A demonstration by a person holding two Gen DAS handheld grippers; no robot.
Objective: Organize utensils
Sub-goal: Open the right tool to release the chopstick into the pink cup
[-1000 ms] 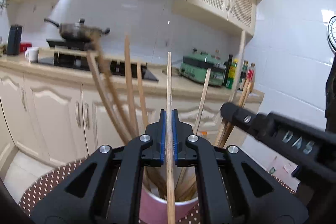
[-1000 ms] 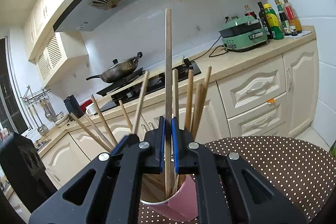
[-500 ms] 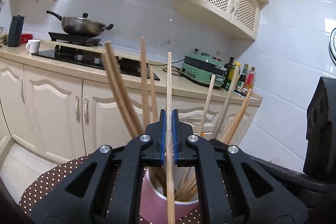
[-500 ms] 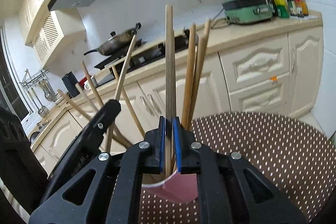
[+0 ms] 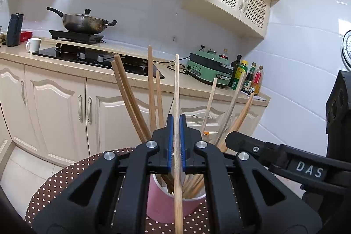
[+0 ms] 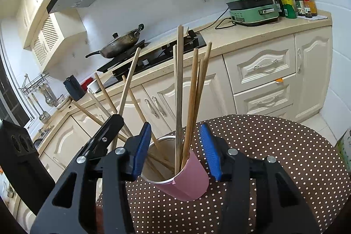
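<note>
A: Quick pass. The pink cup (image 6: 186,181) sits lower centre of the right wrist view on the dotted tablecloth (image 6: 274,146), full of wooden chopsticks (image 6: 193,91) fanned out against the rim.

B: And your left gripper (image 5: 176,146)?

A: Clamped on a single chopstick (image 5: 176,84), centre frame, upright, its lower end running down in front of the cup (image 5: 160,205). Can't tell if the tip is inside the rim or just outside it. You're holding it vertical, probably so it drops straight in.

B: Right gripper (image 6: 175,152)?

A: Its blue pads (image 6: 143,146) are spread wide, one on each side of the cup mouth, gripping nothing. The tall chopstick (image 6: 179,80) between them stands in the cup on its own. Looks like you're straddling the cup to steady it, or have let one go there.

B: Surroundings?

A: Counter behind: wok (image 5: 84,22) on the hob upper left, green appliance (image 5: 208,71) and bottles (image 5: 248,76) right of centre.

B: Risk?

A: The cup's light; a nudge from those leaning sticks could tip it.
</note>
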